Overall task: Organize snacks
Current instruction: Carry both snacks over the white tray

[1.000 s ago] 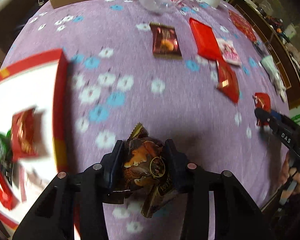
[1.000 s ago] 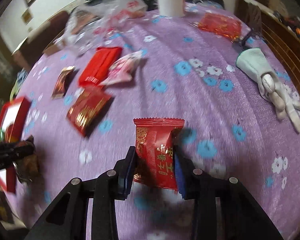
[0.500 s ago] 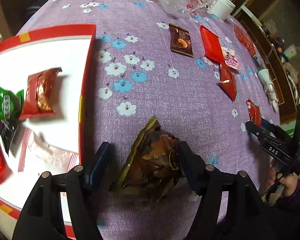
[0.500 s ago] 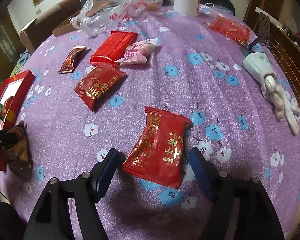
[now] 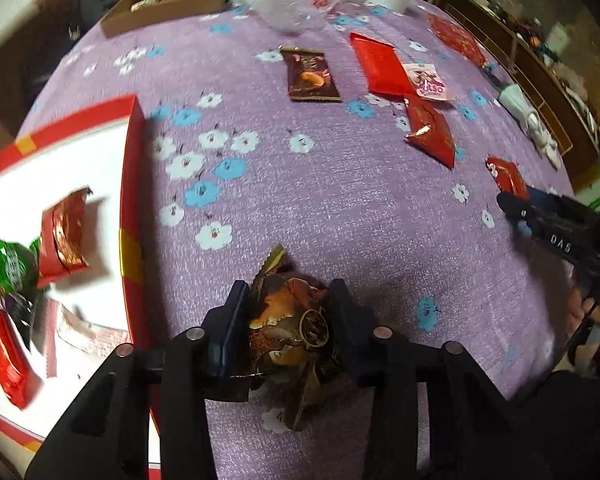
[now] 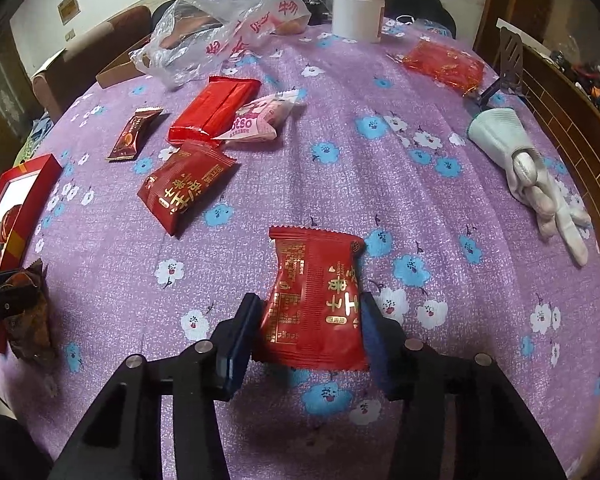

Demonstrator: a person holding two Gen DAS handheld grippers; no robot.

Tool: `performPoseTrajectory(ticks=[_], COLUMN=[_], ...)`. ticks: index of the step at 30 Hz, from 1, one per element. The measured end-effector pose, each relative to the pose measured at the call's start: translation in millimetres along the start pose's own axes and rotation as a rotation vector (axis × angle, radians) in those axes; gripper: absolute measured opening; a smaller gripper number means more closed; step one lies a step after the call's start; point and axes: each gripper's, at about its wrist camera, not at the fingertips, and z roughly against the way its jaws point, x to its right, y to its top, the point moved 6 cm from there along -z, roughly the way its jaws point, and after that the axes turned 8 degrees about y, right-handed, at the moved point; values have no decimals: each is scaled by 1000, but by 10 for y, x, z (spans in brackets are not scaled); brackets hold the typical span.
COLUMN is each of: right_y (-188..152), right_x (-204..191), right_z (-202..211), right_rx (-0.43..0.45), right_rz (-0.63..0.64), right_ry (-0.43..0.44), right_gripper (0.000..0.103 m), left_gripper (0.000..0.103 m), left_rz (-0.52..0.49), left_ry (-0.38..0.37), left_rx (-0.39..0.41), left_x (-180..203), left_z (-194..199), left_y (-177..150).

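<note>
Right wrist — pink packet [image 6: 260, 122] reads "otso".

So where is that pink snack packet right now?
The pink packet lies on the purple tablecloth in the right wrist view, upper left of centre, leaning against the long red packet, just beyond a red pouch with gold lettering.

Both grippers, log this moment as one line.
left gripper: closing on brown snack packet | right gripper: closing on red snack packet | red tray: partly filled
</note>
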Motion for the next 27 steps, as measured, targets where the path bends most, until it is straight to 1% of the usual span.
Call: performPoseTrajectory(ticks=[2,3,7,8,9,19,27], right_y=[-2,-3,-3,-1,2,87,148], right_x=[-3,-4,-43,-74,-102,-560,-833], right_z=[6,12,30,33,35,90,107], right_rx=[2,3,8,7,6,19,32], right_rz=[-4,-8,-27,-31,-29,74,130], right_ry=[-1,1,33,53,63,145,191], right_gripper=[49,48,47,41,40,30,28], left_gripper=[30,29,28,28,28,28,28], left_rz=[3,3,-22,-26,-35,-21,20], left_ry=[6,10,76,86,102,196,261], left_rx=[13,17,41,48,58,153,202], left_x=[-15,-27,-65,-70,-75,-212,-395], left_z=[28,44,126,151,187,552,785], left_y=[14,18,35,41,52,174,193])
